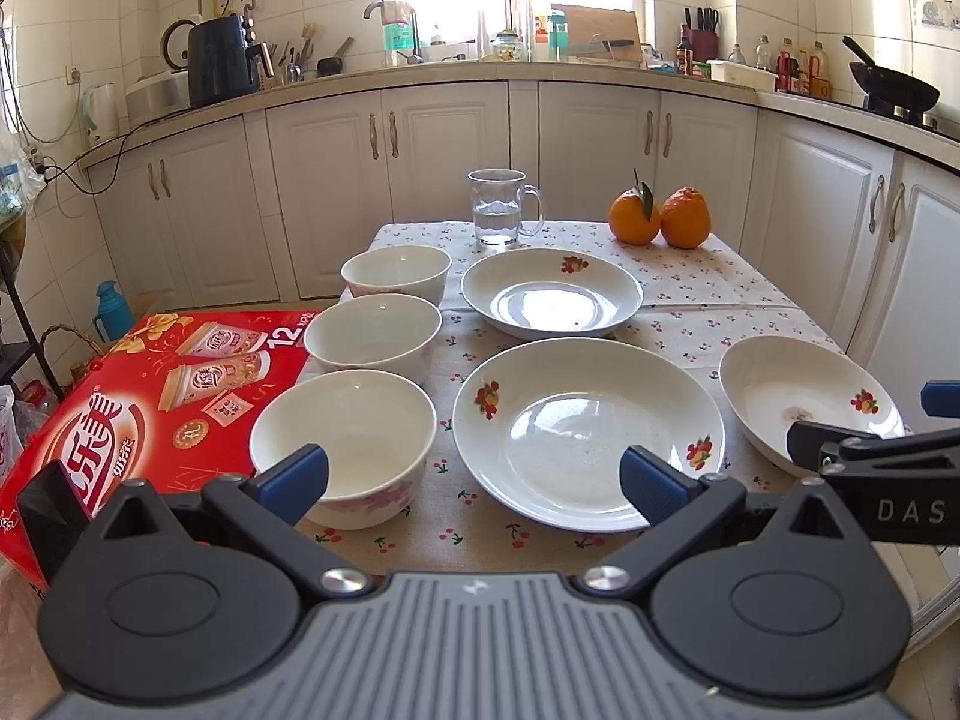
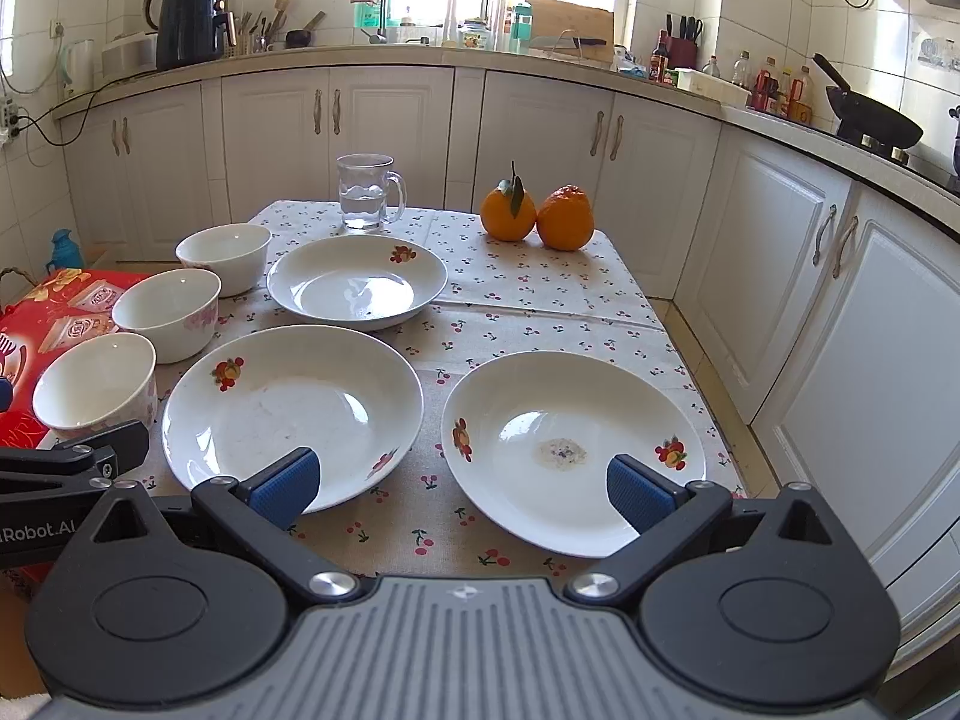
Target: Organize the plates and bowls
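Three white bowls stand in a row on the table's left side: near bowl (image 1: 343, 438), middle bowl (image 1: 373, 333), far bowl (image 1: 396, 271). Three white plates with fruit prints lie apart on the cloth: far plate (image 1: 551, 291), near middle plate (image 1: 585, 429), near right plate (image 2: 570, 450). My left gripper (image 1: 474, 483) hovers open above the table's near edge, between the near bowl and the middle plate, with nothing in it. My right gripper (image 2: 462, 489) hovers open between the middle plate (image 2: 294, 414) and the right plate, also holding nothing.
A glass mug of water (image 1: 501, 207) and two oranges (image 1: 660, 219) stand at the table's far end. A red carton (image 1: 132, 402) lies left of the table. White kitchen cabinets (image 2: 780, 276) run close along the right side and behind.
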The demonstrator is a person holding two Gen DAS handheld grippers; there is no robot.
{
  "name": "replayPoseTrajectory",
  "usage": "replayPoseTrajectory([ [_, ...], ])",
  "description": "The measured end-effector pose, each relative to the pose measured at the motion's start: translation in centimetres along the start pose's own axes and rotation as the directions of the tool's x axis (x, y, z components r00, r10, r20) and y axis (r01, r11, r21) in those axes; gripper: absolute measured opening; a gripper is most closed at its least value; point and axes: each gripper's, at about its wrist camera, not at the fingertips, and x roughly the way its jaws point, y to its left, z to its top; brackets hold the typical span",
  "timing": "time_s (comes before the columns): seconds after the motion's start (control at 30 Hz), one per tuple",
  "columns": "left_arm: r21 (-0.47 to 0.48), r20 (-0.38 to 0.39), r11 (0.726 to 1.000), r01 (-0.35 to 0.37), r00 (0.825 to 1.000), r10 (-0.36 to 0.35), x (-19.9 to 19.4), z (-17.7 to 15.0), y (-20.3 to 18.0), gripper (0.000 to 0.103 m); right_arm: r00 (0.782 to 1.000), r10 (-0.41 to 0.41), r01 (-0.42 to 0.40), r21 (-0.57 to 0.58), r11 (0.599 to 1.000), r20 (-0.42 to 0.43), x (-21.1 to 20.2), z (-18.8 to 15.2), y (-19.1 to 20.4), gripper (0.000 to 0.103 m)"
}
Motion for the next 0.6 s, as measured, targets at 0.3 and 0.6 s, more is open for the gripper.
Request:
replayPoseTrajectory([
  [0.3,-0.002,-0.003,1.0,0.002,1.0,-0.002,0.19,-0.05,-0.06,0.102,1.0,-0.003,0.003,-0.002,1.0,0.001,-0.07,0.02,0.0,0.103],
  [0.6,-0.003,-0.004,1.0,0.002,1.0,-0.002,0.22,-0.07,-0.04,0.102,1.0,-0.007,0.007,-0.005,1.0,0.002,0.0,0.0,0.0,0.103],
])
